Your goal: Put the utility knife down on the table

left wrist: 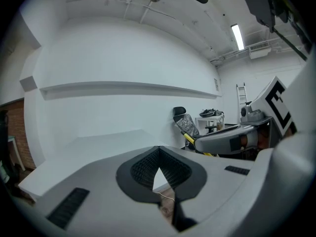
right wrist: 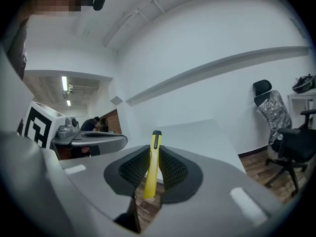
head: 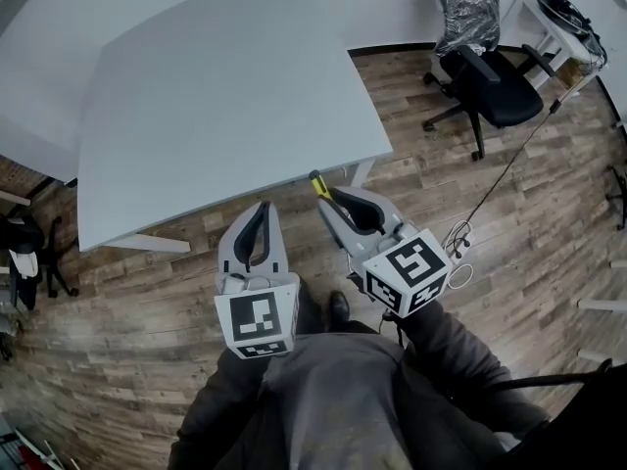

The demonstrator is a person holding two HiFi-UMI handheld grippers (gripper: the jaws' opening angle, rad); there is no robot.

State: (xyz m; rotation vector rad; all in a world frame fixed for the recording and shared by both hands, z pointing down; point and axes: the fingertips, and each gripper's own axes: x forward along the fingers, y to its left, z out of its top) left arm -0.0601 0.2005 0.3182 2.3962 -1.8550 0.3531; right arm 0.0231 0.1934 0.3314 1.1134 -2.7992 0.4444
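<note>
Utility knife (right wrist: 152, 167), yellow with a black tip, is clamped between the ribbed pads of the right gripper (head: 331, 199), not on the table; it runs along the jaws and its tip sticks out past them. By size, the white table (head: 225, 96) comes first: it fills the upper left of the head view with a bare top. Round it lies a wooden plank floor (head: 509, 243), and both grippers are held above that floor, just off the table's near edge. A black office chair (head: 490, 81) stands well apart at the upper right, with a plastic-wrapped chair back (head: 468, 8) behind it. At the bottom, the person's dark grey sleeves (head: 343, 399) lead up to the two grey grippers, each with a marker cube. The left gripper (head: 263, 209) is just beside the right one; its jaws meet at the tips with nothing between them, leaving only a small triangular gap behind the pads. In the head view the knife's yellow end (head: 317, 181) points toward the table's near edge, close to the near right corner. A thin light cable (head: 460, 238) lies coiled on the floor right of the right gripper.
</note>
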